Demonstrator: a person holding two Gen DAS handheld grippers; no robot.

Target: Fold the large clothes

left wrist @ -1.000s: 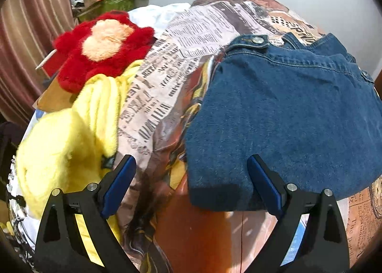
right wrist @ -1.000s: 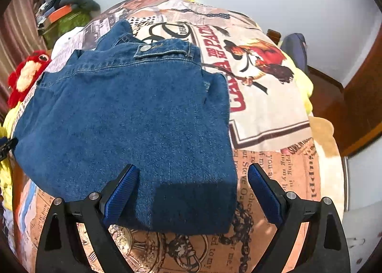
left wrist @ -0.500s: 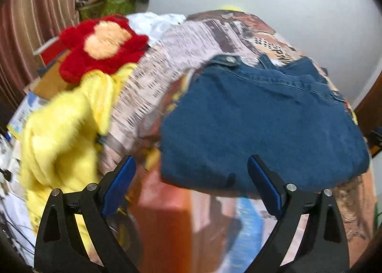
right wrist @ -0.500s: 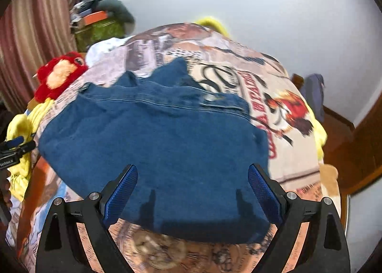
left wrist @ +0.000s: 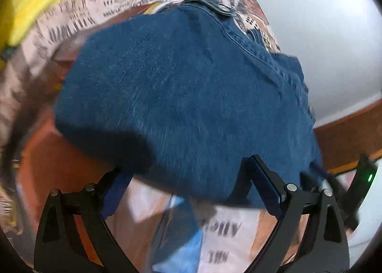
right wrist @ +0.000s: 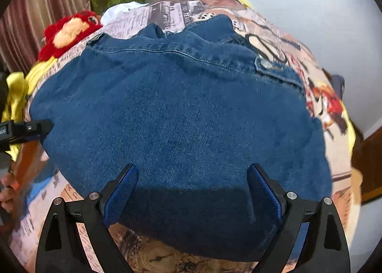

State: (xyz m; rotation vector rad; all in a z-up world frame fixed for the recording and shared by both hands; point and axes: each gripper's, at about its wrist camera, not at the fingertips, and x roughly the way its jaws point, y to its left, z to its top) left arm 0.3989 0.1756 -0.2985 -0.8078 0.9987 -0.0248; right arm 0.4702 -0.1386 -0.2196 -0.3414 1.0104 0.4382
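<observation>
While both grippers hover low at the near edge of the bed, the folded denim jacket [right wrist: 181,115] lies flat on the printed bedspread [right wrist: 317,105], filling the middle of each view. From the right wrist camera, the right gripper [right wrist: 192,191] has its fingers [right wrist: 121,191] spread wide apart, one at each side of the jacket's near hem, holding nothing; whether the blue pads touch the cloth I cannot tell. From the left wrist camera, which is tilted and blurred, the left gripper [left wrist: 188,184] also has its fingers [left wrist: 265,182] spread wide, with the jacket's near edge lying between and partly over them and nothing pinched. The jacket [left wrist: 186,96] shows a metal button [right wrist: 266,64] on a pocket flap toward its far right corner, and its collar lies at the far edge. A red plush toy [right wrist: 66,31] sits on the far left of the bed with a yellow plush [right wrist: 16,91] just in front of it, both beside the jacket. In the right wrist view the left gripper's tip [right wrist: 26,129] reaches the jacket's left edge, and a hand [right wrist: 8,194] shows at the left border. A striped curtain [right wrist: 31,17] hangs at the far left.
</observation>
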